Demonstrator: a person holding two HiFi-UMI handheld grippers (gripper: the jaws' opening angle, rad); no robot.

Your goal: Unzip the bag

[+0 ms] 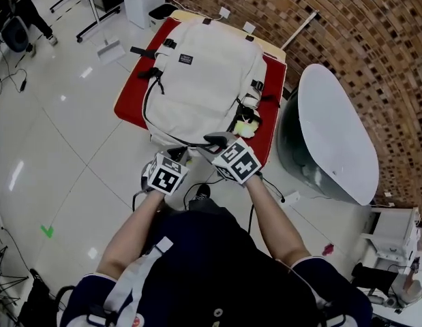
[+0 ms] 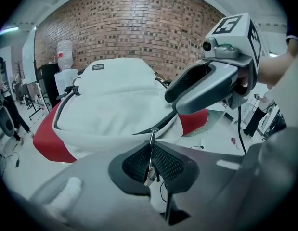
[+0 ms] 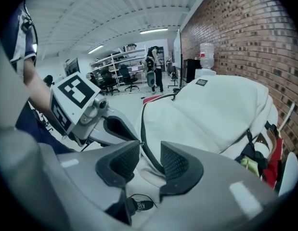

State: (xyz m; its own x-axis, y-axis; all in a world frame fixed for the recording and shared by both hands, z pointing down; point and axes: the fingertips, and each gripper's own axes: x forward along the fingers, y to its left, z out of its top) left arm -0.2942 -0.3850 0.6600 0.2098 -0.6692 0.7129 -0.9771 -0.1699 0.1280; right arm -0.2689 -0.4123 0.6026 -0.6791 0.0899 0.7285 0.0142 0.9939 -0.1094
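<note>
A white backpack [image 1: 204, 80] lies flat on a red table [image 1: 131, 102]. Its near corner faces me, and a dark zipper track [image 3: 143, 129] runs round its edge. My left gripper [image 1: 175, 157] is at that near corner. In the left gripper view it [image 2: 151, 153] is shut on the thin metal zipper pull [image 2: 151, 137], which hangs from the bag [image 2: 110, 100]. My right gripper [image 1: 212, 142] is just to the right of it. Its jaws [image 3: 149, 160] stand open astride the bag's edge [image 3: 211, 109], and the pads do not press the fabric.
A large grey oval tub [image 1: 333, 135] stands close to the table's right side. Yellow-green items [image 1: 246, 127] sit by the bag's right strap. A brick wall [image 1: 347, 26] runs behind. Black cables [image 1: 197, 191] lie on the shiny floor below the grippers.
</note>
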